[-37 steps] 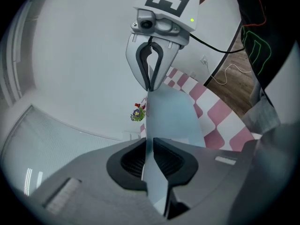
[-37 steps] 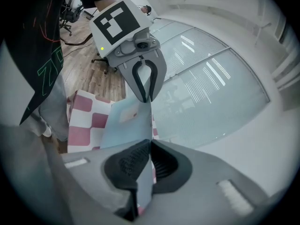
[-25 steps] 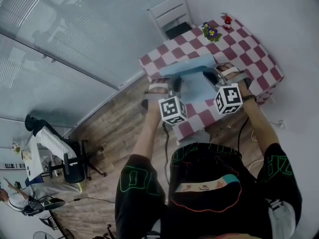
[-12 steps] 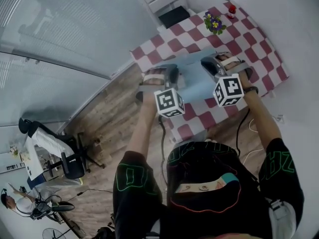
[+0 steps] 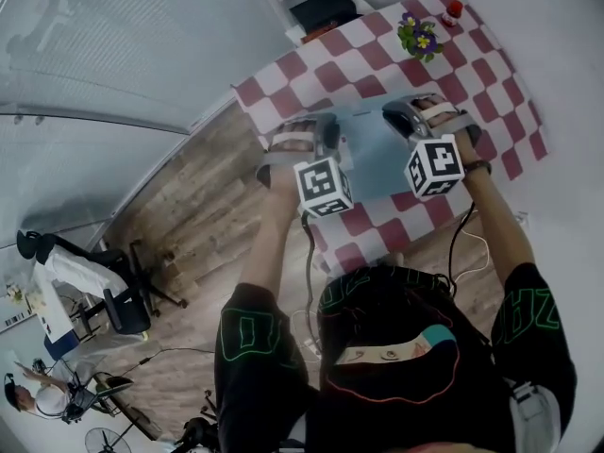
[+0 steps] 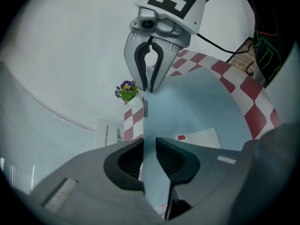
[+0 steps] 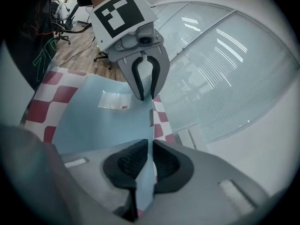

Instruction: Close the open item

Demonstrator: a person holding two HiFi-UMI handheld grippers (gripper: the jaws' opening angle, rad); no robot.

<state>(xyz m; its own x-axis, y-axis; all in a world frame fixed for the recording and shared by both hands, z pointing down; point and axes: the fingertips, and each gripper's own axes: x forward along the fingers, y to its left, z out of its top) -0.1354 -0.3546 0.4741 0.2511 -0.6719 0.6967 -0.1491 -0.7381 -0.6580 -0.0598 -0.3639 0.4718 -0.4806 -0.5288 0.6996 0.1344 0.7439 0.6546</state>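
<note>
Nearest the person, the left gripper (image 6: pixel 149 144) and right gripper (image 7: pixel 151 146) each straddle one end of the free cover edge of the blue folder (image 5: pixel 370 154). It lies at 12 o'clock on the checked counter (image 5: pixel 321 64). The matched holds likely lower the cover evenly. Both sets of fingers are opening: the left's stand clear of the sheet, while the right's thinly pinch it. Farther off, at 1 o'clock, stands a flower pot (image 5: pixel 420 36).
</note>
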